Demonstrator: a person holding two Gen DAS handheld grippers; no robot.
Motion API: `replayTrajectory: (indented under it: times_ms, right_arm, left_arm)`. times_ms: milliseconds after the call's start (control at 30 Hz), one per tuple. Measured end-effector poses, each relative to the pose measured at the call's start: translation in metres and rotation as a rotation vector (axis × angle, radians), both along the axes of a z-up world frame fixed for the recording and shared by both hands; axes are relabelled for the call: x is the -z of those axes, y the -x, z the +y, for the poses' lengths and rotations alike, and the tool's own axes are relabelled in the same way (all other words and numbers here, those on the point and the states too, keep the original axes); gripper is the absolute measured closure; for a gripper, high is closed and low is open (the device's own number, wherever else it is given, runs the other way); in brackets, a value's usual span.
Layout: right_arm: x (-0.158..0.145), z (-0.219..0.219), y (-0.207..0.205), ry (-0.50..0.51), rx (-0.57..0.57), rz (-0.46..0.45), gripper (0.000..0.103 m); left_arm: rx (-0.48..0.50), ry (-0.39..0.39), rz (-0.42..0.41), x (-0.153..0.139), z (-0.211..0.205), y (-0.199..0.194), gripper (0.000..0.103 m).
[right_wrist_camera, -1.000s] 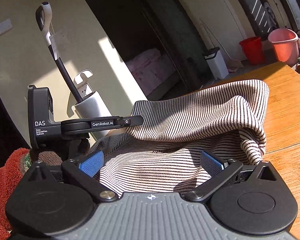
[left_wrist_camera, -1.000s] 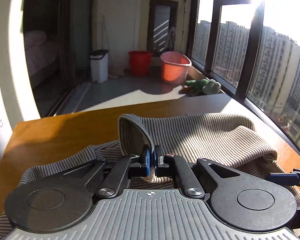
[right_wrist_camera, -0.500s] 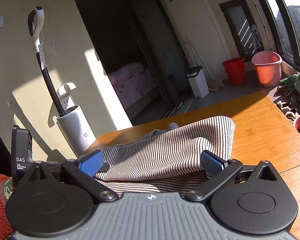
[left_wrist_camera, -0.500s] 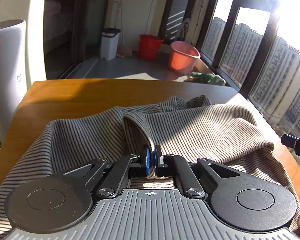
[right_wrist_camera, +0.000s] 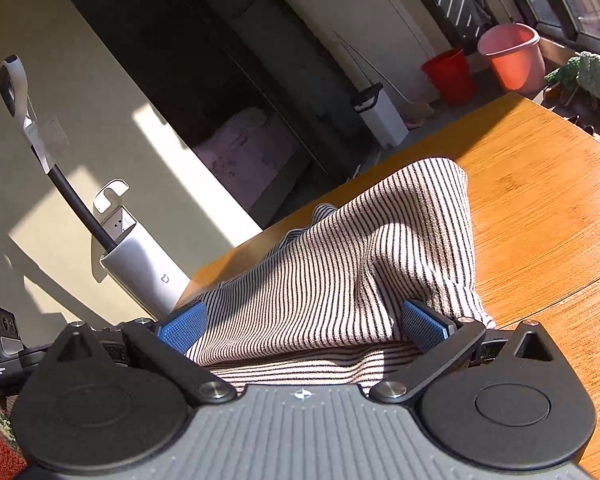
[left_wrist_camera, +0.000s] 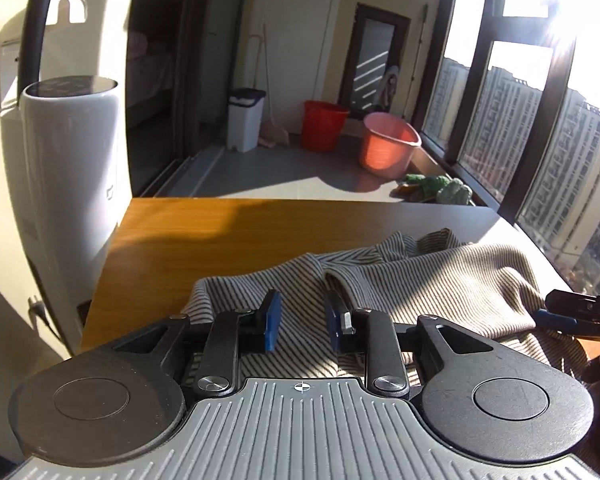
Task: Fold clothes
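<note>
Garment (left_wrist_camera: 440, 280) lies crosswise on table (left_wrist_camera: 228, 232), directly ahead of left gripper (left_wrist_camera: 302, 322) and right gripper (right_wrist_camera: 304, 320); both jaws parted, gripping nothing.

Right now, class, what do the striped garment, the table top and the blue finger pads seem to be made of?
Striped garment: soft ribbed knit, likely cotton; it drapes and creases in fine lines.
Table top: wood or bamboo veneer, smooth with a slight sheen; straight grain and plank seams show.
Blue pads on the right gripper fingers: probably rubber, matte, with a fine grid texture.
</note>
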State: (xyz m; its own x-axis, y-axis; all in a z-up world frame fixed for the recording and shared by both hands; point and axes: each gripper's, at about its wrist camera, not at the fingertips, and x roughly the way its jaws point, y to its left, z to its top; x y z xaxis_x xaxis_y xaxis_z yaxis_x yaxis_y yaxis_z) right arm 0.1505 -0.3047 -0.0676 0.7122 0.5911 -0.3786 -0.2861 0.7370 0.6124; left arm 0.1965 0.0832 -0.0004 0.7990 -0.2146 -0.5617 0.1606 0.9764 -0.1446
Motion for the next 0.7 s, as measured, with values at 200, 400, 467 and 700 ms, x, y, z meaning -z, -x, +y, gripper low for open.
replayTrajectory:
  times_ms: [200,400,467,700]
  right_arm:
    - [-0.003,0.008,0.001,0.046,-0.005,-0.006,0.0]
    - [-0.006,0.013,-0.001,0.081,-0.045,-0.006,0.0]
    - [-0.006,0.01,-0.001,0.065,-0.045,-0.006,0.0]
    - [-0.019,0.025,0.013,0.165,-0.04,-0.087,0.0]
  left_arm:
    - [0.075,-0.222,-0.039,-0.016,0.022,0.062,0.027]
    - [0.193,-0.398,0.011,-0.006,0.02,0.114,0.027]
    - [0.23,-0.468,0.028,0.001,0.015,0.13,0.032]
    - [0.292,-0.577,0.034,0.027,-0.002,0.139,0.042]
